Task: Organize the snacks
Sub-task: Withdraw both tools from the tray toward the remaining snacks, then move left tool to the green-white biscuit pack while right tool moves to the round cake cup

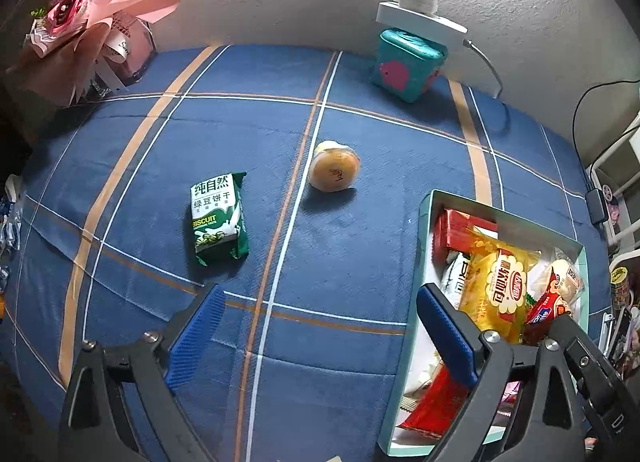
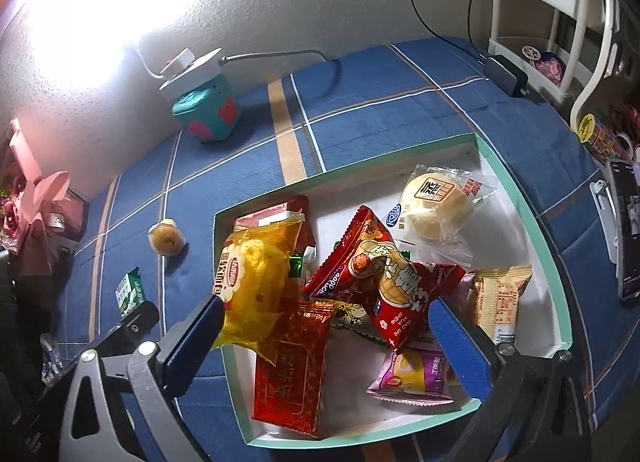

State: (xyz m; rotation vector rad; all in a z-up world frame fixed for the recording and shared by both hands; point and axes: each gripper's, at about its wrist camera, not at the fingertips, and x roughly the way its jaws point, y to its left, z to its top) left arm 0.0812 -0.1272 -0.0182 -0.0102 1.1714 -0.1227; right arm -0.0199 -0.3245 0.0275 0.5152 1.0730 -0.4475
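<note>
My left gripper is spread wide with nothing between its blue pads, hanging over the blue plaid cloth just beside the teal-rimmed box. My right gripper is also spread and empty, poised above that same box, jaws either side of the heap of packets. Nearest in there: a red foil packet and a pink wrapped sweet. Over them, a yellow bag and a red snack bag. At the far corner, a pale round bun in clear wrap. Out on the cloth, a green biscuit pack lies flat, and a little beyond it a round wrapped pastry, apart from it. Farthest back, against the wall, a teal cube.
</note>
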